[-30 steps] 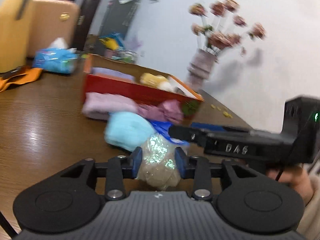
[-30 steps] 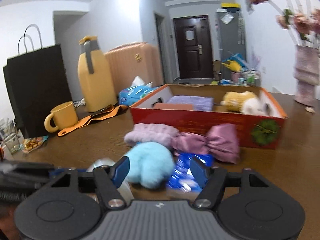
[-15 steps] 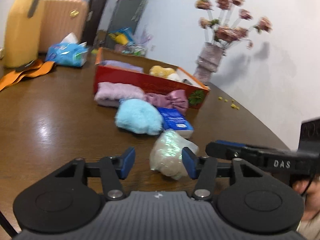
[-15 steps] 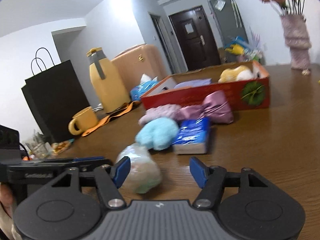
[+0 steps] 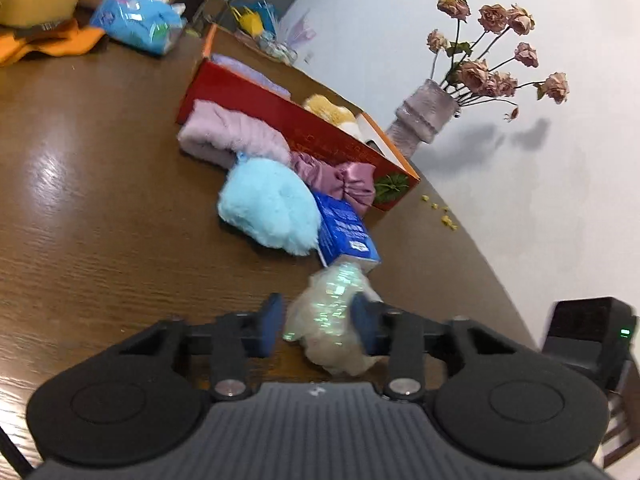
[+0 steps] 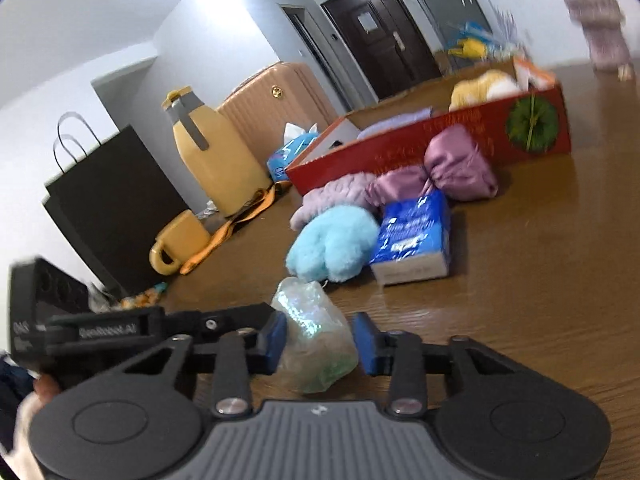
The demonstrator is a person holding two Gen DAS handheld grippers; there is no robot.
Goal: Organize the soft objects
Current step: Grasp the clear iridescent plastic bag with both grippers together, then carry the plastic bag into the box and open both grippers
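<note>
A shiny see-through bag [image 5: 332,320] of soft stuff lies on the brown table, nearest to me. My left gripper [image 5: 318,312] and right gripper [image 6: 320,332] both have it between their blue pads, jaws closing, pads touching its sides [image 6: 312,340]. The left gripper's body [image 6: 120,328] reaches in from the left. Behind the bag lie a light blue plush [image 5: 268,212], a blue tissue pack [image 5: 346,232], a mauve satin bow [image 5: 344,184] and a lilac fuzzy band [image 5: 232,136]. A red box [image 5: 304,128] behind them holds a yellow plush [image 5: 328,108] and a lilac cloth.
A vase of dried roses [image 5: 424,116] stands past the box near the wall. On the far left are a yellow jug [image 6: 212,156], a yellow mug [image 6: 176,244], a black paper bag [image 6: 108,208], an orange strap [image 6: 236,216] and a blue tissue bag [image 5: 136,20].
Both pairs of jaws have narrowed onto the shiny bag, which now sits centred between them. Both views have rolled and dipped toward the table.
</note>
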